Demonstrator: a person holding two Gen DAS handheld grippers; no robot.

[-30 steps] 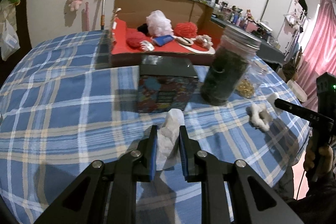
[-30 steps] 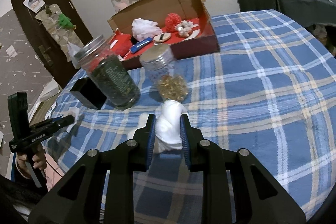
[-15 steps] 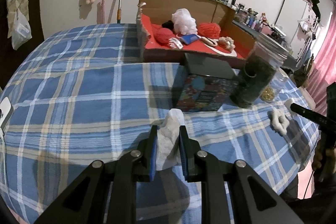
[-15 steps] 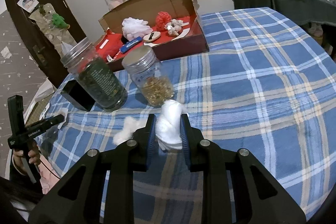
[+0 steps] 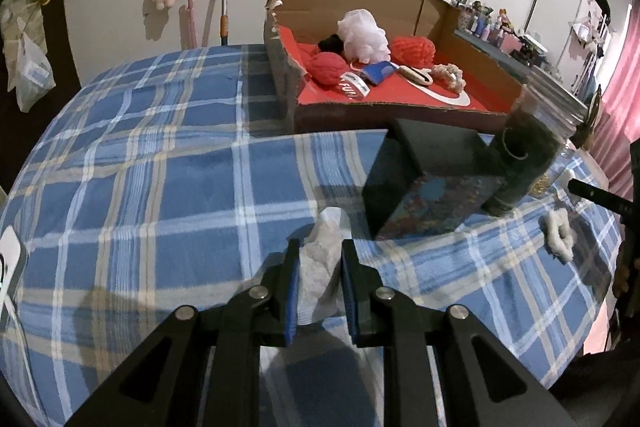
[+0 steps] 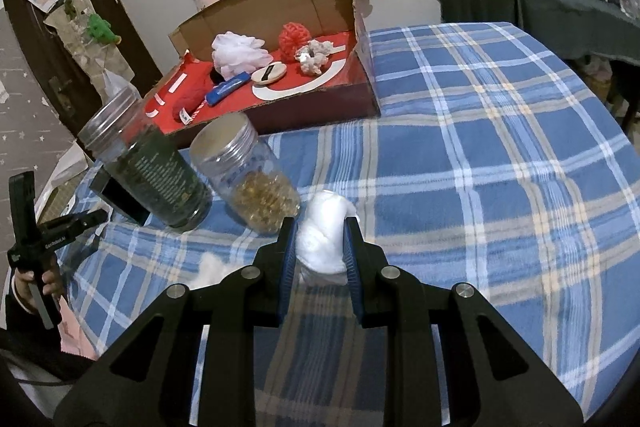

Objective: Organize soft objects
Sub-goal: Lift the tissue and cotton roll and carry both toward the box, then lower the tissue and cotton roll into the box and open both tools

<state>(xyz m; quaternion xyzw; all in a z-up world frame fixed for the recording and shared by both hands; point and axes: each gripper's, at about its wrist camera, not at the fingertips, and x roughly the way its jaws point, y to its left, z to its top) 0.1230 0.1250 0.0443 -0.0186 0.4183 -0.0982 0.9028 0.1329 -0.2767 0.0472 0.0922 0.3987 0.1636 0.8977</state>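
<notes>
We had both tools loaded: our left gripper (image 5: 319, 263) was clamped on a crumpled grey-white tissue wad (image 5: 322, 259), our right gripper (image 6: 320, 247) was squeezed around a bright white fluffy cotton lump (image 6: 326, 233), both held above the blue plaid tablecloth (image 6: 480, 167). A white fuzzy scrunchie (image 5: 558, 239) lay loose on the cloth near the right edge, not yet collected. Just beyond stood a black box with a colourful printed side (image 5: 432, 183), a tall jar of dark green contents (image 6: 154, 167) and a clear jar of golden capsules (image 6: 256, 183), which we judged sat between us and the goal. Farther off, the open cardboard box with red lining (image 6: 360, 95) already held a white mesh pouf (image 6: 236, 53), red yarn balls (image 5: 414, 51) and a beige scrunchie (image 6: 314, 57). So we judged the task partly done, with two carries and the loose scrunchie left.
</notes>
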